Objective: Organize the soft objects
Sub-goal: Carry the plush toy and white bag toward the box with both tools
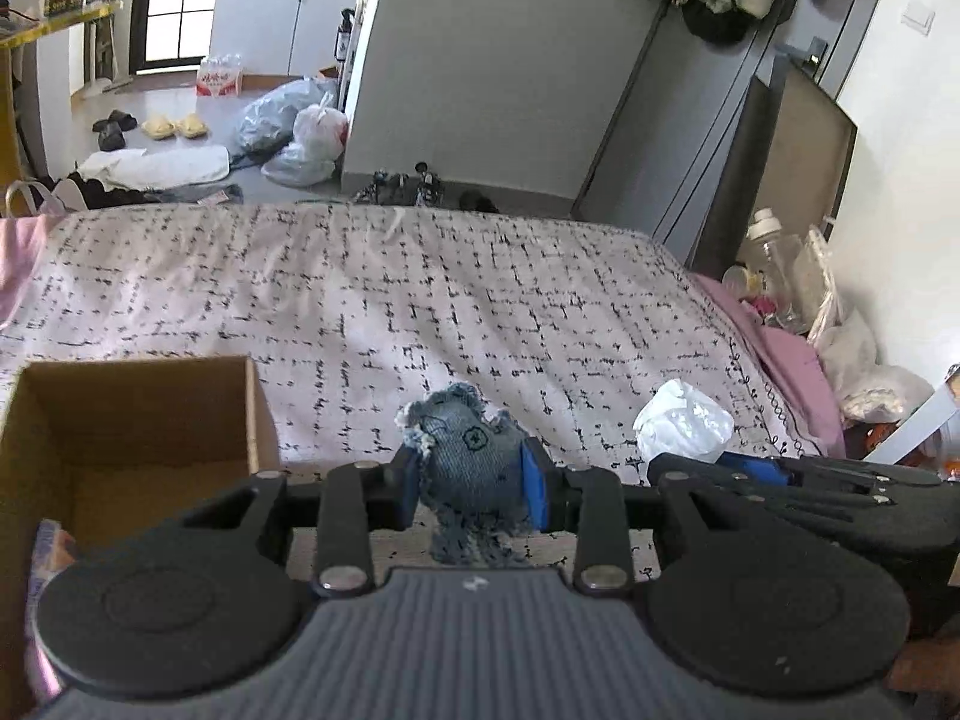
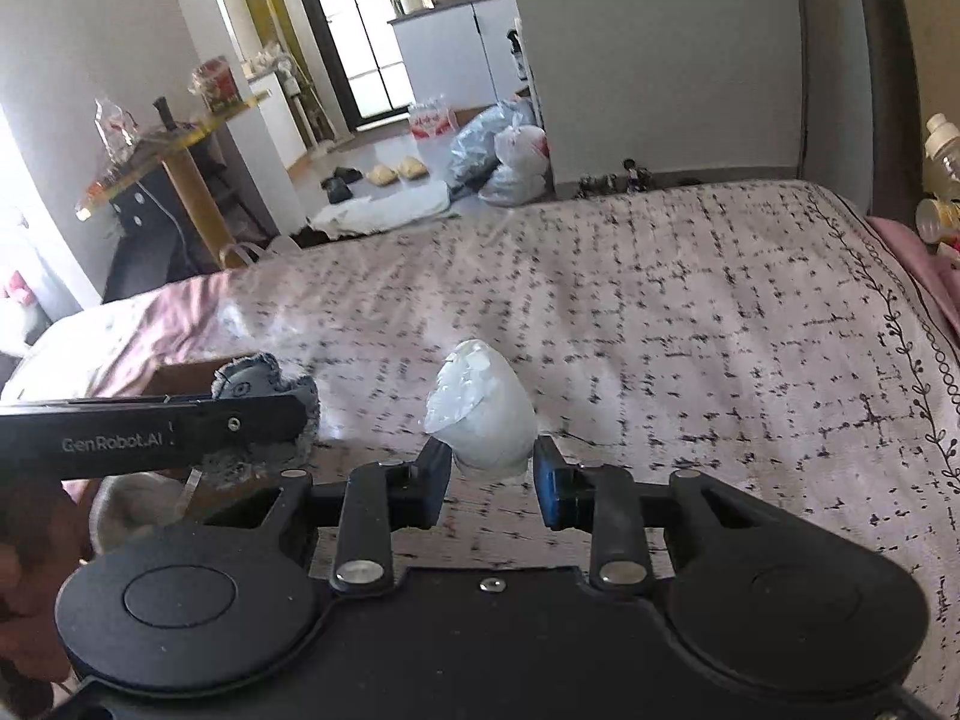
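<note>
Over the near part of the bed [image 1: 372, 300], the left gripper [image 1: 474, 480] has its blue pads pressed against both sides of a small denim toy [image 1: 471, 450], which is lifted clear of the patterned bedspread with its frayed bottom hanging loose. Just to its left stands an open cardboard box [image 1: 150, 420], its near right wall close beside the gripper's left finger. To the right, the right gripper [image 2: 492, 468] is clamped on a white crumpled bundle [image 2: 480, 408], also raised off the cover. The two grippers sit side by side, near each other. Beyond them the bedspread stretches bare to its far edge and to the trimmed right edge [image 2: 900, 330], past which bottles [image 1: 774, 252] crowd a narrow gap by the wall.
</note>
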`<state>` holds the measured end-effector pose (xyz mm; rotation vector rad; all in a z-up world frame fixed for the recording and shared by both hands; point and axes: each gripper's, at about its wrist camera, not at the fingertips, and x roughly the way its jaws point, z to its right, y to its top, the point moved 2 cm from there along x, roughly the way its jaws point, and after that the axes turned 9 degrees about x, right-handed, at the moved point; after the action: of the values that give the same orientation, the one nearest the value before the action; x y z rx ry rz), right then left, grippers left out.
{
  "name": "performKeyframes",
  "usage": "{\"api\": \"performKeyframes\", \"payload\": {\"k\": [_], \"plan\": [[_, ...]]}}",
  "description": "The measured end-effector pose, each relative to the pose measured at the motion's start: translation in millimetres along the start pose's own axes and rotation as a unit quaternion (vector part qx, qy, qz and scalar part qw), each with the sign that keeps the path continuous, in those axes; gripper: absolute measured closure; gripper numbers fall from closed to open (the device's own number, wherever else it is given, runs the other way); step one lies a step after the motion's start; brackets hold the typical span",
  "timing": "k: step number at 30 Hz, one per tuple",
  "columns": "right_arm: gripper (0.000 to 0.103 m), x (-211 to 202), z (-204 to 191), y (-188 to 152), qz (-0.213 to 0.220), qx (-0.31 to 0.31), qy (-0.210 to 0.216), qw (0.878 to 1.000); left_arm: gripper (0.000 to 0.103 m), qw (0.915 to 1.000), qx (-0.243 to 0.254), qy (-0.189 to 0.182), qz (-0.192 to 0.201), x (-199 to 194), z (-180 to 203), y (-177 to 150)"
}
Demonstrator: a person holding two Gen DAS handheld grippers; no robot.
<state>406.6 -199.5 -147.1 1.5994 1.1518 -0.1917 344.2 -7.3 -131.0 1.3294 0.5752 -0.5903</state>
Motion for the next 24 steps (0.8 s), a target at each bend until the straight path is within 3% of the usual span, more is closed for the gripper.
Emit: {"api": "performKeyframes", "payload": {"k": [13, 24], "plan": [[0.073, -10, -43, -7, 0.016, -0.002, 0.025, 1.000, 0.070, 0.9994, -0.016, 0.018, 0.025, -40, -41, -9], [0.073, 0, -78, -14, 0.014, -0.014, 0.043, 0.999, 0.070, 0.9983, -0.039, 0.032, 0.030, -52, -80, -24]]}}
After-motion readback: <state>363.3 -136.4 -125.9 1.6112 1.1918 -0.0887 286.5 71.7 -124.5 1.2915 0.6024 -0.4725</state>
